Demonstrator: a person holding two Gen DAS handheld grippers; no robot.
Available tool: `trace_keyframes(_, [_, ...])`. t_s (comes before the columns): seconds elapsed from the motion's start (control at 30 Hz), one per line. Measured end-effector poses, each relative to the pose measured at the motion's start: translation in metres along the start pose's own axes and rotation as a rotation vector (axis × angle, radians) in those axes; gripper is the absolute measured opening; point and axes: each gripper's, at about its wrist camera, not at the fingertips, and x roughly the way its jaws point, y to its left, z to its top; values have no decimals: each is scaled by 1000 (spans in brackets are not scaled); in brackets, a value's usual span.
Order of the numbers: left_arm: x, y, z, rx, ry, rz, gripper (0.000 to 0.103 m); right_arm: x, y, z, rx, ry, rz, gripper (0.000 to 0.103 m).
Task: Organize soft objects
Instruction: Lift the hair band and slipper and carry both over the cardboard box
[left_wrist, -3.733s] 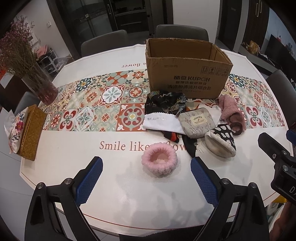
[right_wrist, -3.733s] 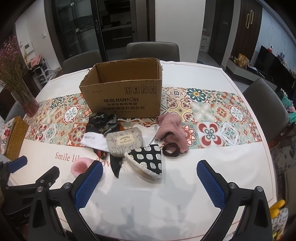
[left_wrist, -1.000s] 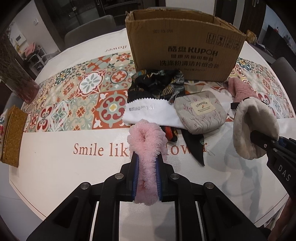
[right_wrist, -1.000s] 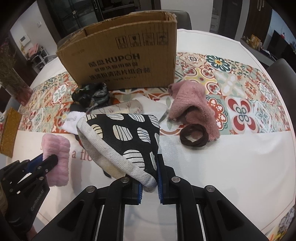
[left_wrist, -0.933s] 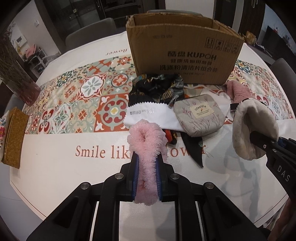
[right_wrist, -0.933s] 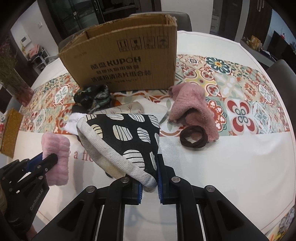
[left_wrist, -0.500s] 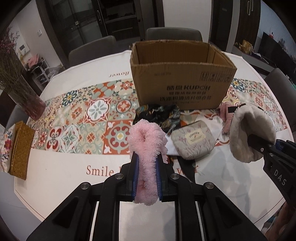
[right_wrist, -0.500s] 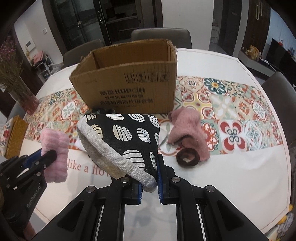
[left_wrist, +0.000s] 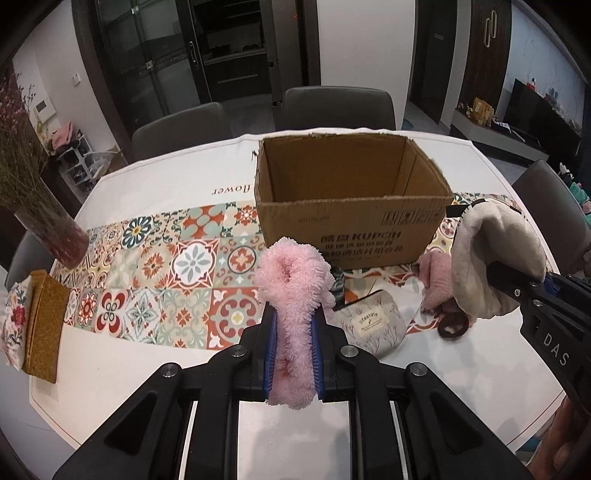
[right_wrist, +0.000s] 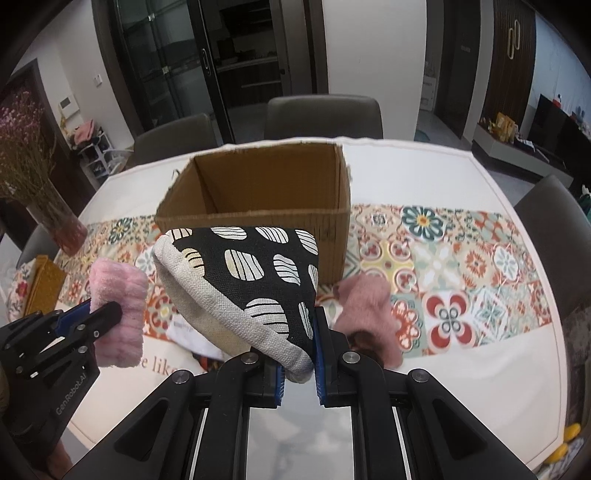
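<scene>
The table (left_wrist: 110, 373) fills most of both views, white with a band of patterned tiles across the middle. On that band, centre and upper part of the frame, sits the open cardboard box (left_wrist: 351, 206), its inside bare brown as far as I can see.

In my right claw (right_wrist: 297, 363) I pinch the spotted pouch (right_wrist: 258, 269), black with pale striped ovals and a beige woven underside; it hangs in the air in front of the box, lower centre of the right view, with only its bottom corner between the blue pads. In the left view it shows at the right edge as a cream lump.

My left claw (left_wrist: 293, 354) is pressed onto the fluffy pink scrunchie (left_wrist: 293, 295), held upright off the table, centre of the left view, just before the box's front wall.

On the table right of the scrunchie lie a pale floral zip pouch (left_wrist: 369, 326), a dusty pink knit piece (left_wrist: 436, 280) and a dark brown hair tie (left_wrist: 452, 326), close together.

At the left edge stand a vase of dried flowers (left_wrist: 48, 221) and a woven yellow case (left_wrist: 42, 328).
</scene>
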Motion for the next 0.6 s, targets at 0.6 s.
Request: trace_keyframes(0.6, [-20, -4, 57, 22, -87, -10, 18, -13, -4, 46, 7, -61, 32, 14])
